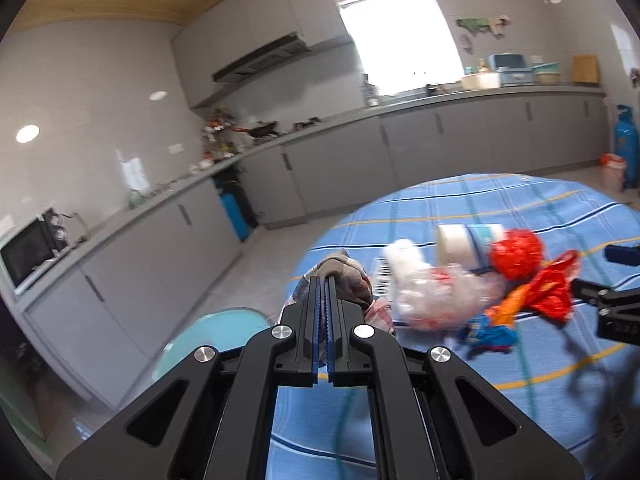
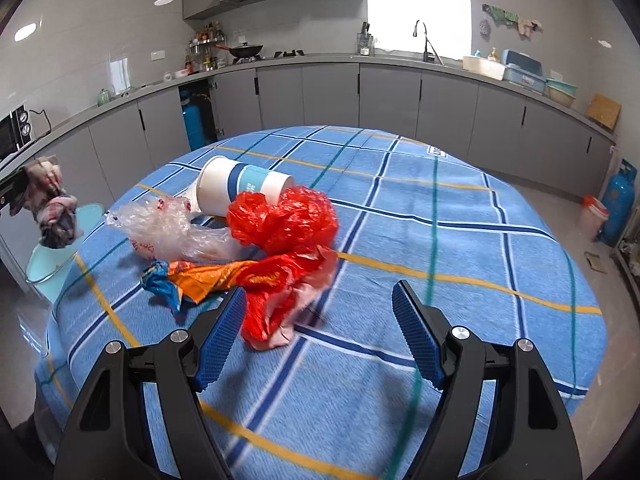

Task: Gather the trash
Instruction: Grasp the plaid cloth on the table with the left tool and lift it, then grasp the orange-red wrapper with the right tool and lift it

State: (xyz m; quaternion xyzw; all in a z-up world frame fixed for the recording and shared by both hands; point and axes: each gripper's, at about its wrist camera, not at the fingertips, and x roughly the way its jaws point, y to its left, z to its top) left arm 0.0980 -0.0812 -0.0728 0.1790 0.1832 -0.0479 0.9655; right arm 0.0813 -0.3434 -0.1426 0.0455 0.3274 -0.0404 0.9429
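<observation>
On the round table (image 2: 460,216), which is covered with a blue checked cloth, a small heap of trash is seen. It is made of a white paper cup (image 2: 240,190) with a blue band lying on its side, a crumpled red plastic bag (image 2: 284,220) touching the cup's mouth, a clear crumpled plastic bag (image 2: 172,232) just beside it on the left, and an orange and blue wrapper (image 2: 192,280) at the near side of the heap. A second red piece of plastic (image 2: 280,304) is spread toward the right gripper (image 2: 320,312), whose jaws are held wide apart with nothing pressed between them; the left pad is just above the red plastic.

One piece of trash is off the table: a crumpled rag-like wad (image 1: 348,280) in grey, brown and pink is pinched by the left gripper (image 1: 323,280), whose jaws are pressed together on it.

From the right wrist view this wad is seen hanging in the air beyond the left edge of the table, above a light blue stool (image 2: 60,256). From the left wrist view the heap is blurred, and the tip of the right gripper is visible at the right edge. Only the right wrist view shows the sink tap (image 2: 424,40) under the window.
</observation>
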